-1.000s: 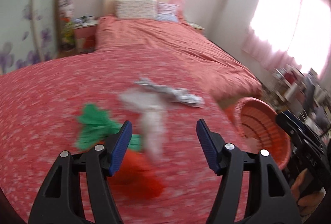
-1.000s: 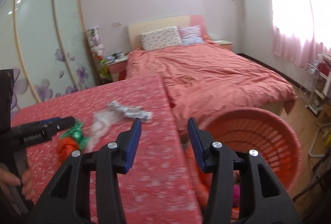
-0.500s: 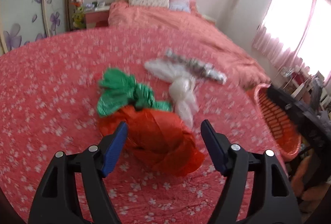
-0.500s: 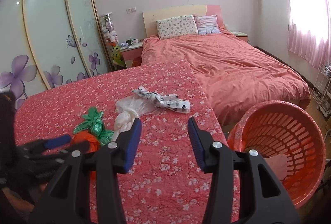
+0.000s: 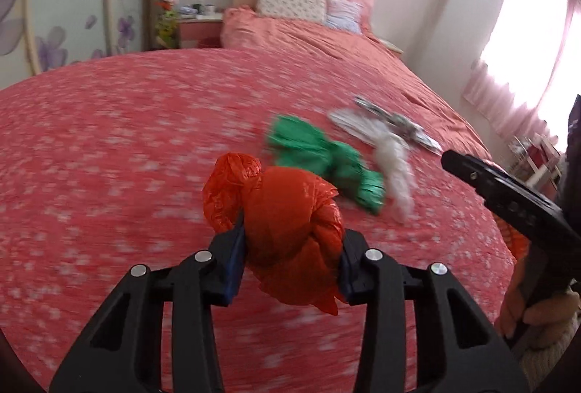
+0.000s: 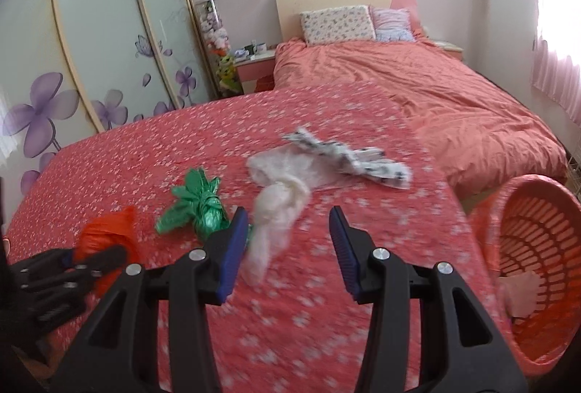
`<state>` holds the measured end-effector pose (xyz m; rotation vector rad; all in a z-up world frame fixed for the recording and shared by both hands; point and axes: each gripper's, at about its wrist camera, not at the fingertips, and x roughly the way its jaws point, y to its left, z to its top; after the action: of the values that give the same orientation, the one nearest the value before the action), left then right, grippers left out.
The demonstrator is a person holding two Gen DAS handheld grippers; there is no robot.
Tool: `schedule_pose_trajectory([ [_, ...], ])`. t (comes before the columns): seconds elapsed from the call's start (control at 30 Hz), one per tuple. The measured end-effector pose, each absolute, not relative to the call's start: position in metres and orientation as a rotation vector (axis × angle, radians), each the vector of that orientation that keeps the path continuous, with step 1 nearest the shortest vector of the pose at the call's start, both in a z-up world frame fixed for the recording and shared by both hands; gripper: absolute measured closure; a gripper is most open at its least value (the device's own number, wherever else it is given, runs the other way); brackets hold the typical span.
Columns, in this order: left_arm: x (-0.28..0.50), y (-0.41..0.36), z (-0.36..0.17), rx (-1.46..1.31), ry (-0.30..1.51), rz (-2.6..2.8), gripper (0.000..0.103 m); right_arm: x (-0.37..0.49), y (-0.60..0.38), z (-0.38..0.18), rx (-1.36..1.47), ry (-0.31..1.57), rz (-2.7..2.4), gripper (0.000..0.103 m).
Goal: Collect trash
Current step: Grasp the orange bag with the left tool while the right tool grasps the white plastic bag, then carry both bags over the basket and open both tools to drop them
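Floral bedspread — clamped orange bag

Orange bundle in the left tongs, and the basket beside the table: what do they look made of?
Orange bundle: apparently thin glossy plastic film, crinkled and knotted, likely a bag, clamped in the left tongs. Basket: seemingly rigid moulded plastic, with regular slotted walls.

Crinkly glossy orange plastic bag, matt floral cloth bedspread, slatted plastic basket.

ahead: white bag | right: bare cloth, seemingly
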<state>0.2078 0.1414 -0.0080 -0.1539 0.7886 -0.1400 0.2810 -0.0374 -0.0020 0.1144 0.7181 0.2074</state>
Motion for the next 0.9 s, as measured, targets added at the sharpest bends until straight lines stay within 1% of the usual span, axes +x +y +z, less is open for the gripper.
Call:
schedule_pose_trajectory([
  [0.1, 0.208, 0.169, -0.004, -0.166, 0.776, -0.084, 0.062, 0.299, -0.02, -0.01, 0.108, 0.75, 0.2, 0.057],
  [0.27, 0.213, 0.191, 0.003, -0.183, 0.758, -0.036, 0.062, 0.323, -0.004, -0.024, 0.082, 0.808, 0.157, 0.057],
  [0.3, 0.215, 0.194, 0.004, -0.187, 0.755, -0.03, 0.062, 0.327, -0.002, -0.027, 0.076, 0.826, 0.149, 0.061],
  [0.33, 0.215, 0.198, 0.004, -0.189, 0.752, -0.027, 0.062, 0.33, -0.001, -0.03, 0.072, 0.838, 0.148, 0.068],
  [0.37, 0.217, 0.2, 0.004, -0.191, 0.751, -0.024, 0.062, 0.333, 0.001, -0.035, 0.058, 0.864, 0.152, 0.086],
  [0.4, 0.218, 0.201, 0.005, -0.195, 0.75, -0.024, 0.062, 0.334, 0.002, -0.039, 0.053, 0.88, 0.167, 0.09],
  [0.47, 0.22, 0.202, 0.006, -0.201, 0.749, -0.024, 0.062, 0.329, 0.002, -0.037, 0.041, 0.862, 0.181, 0.096],
  [0.7, 0.22, 0.188, 0.014, -0.203, 0.736, -0.06, 0.062, 0.283, -0.014, 0.009, 0.098, 0.729, 0.277, 0.097],
  [0.9, 0.219, 0.158, 0.03, -0.177, 0.707, -0.112, 0.062, 0.25, -0.037, 0.053, 0.149, 0.622, 0.328, 0.097],
])
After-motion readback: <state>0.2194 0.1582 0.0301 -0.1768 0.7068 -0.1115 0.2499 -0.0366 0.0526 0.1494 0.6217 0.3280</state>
